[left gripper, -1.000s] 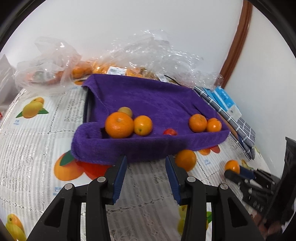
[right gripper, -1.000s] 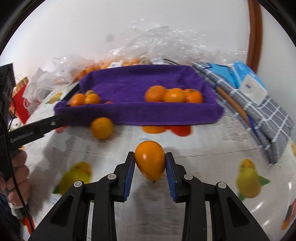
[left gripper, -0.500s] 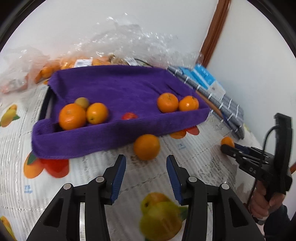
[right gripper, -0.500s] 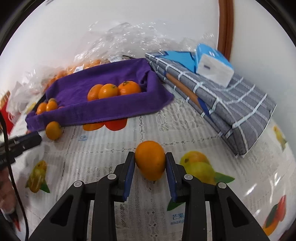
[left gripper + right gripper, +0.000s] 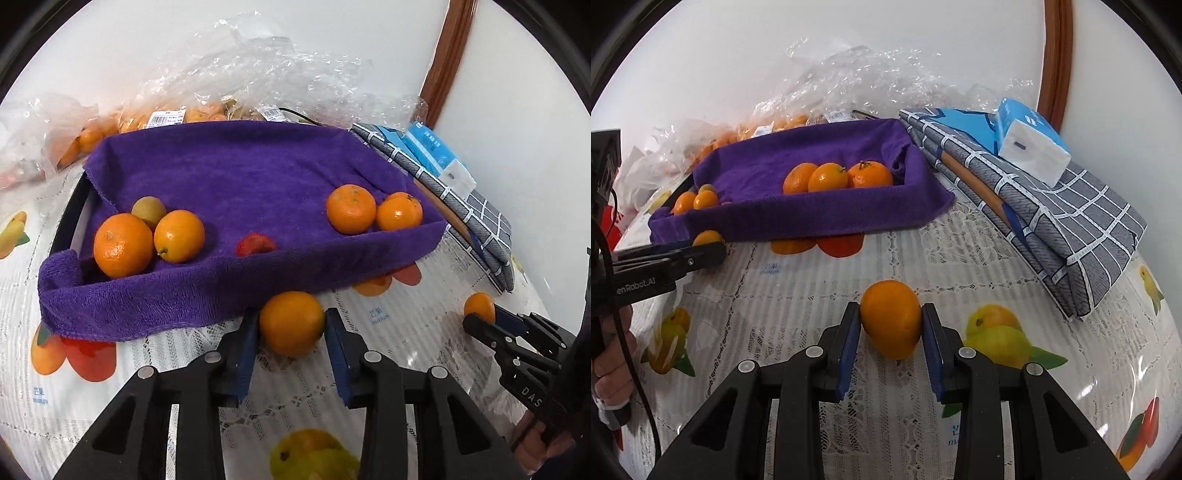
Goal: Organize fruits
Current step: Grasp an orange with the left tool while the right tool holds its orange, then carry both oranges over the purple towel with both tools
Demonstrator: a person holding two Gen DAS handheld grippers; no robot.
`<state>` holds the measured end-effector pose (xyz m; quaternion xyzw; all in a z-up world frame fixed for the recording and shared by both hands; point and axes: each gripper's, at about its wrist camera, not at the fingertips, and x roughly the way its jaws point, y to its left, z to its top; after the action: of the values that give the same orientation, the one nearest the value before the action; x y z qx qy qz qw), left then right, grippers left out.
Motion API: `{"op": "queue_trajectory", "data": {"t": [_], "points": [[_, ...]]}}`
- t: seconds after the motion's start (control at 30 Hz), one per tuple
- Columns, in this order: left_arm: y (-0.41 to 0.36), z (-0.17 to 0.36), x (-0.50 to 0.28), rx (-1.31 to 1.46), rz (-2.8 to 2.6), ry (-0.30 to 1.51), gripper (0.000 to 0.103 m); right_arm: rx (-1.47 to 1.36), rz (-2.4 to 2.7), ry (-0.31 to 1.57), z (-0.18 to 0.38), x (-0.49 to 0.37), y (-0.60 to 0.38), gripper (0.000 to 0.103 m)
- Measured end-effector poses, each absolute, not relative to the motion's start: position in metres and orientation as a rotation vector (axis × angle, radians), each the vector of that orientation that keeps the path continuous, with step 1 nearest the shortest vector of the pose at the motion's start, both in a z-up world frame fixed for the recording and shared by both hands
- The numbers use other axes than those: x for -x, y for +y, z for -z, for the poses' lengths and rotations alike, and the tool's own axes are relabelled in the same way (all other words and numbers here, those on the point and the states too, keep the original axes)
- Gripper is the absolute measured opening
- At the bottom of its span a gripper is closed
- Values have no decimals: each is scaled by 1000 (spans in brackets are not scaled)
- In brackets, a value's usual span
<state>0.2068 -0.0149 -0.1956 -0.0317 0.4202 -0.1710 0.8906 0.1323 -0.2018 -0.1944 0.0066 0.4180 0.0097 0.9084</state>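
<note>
My left gripper (image 5: 291,334) is closing around a loose orange (image 5: 291,322) at lower centre, against the purple towel (image 5: 240,177); my right gripper (image 5: 891,330) clamps another orange (image 5: 891,318). Risk: the round fruit squirts free off-centre, rolling across the tabletop (image 5: 820,295).

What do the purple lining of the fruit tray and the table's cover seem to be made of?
Purple lining: soft terry or microfibre cloth, judging by its fuzzy, matte pile and stitched hem. Table cover: probably glossy plastic sheet printed with lace and fruit, since it shows shiny glare and flat pictures; it could be clear film over cloth.
</note>
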Motion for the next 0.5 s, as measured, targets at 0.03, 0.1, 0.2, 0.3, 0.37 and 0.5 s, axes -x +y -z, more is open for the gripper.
{"op": "queue_trajectory", "data": {"t": [0.03,0.1,0.2,0.3,0.37,0.5], "points": [[-15,195,-205,64,356,864,34,-19,-20,862,194,-132,-202,33],[-14,191,-202,77,377,839,34,-28,-17,861,195,-132,-203,33],[-14,186,-198,106,422,817,34,-34,-16,856,194,-132,-204,33],[-18,180,-191,107,466,790,34,-43,-16,853,194,-131,-206,33],[-21,177,-185,108,497,768,34,-50,-16,850,194,-131,-207,33],[-23,172,-180,110,515,743,34,-69,-11,839,193,-130,-211,33]]}}
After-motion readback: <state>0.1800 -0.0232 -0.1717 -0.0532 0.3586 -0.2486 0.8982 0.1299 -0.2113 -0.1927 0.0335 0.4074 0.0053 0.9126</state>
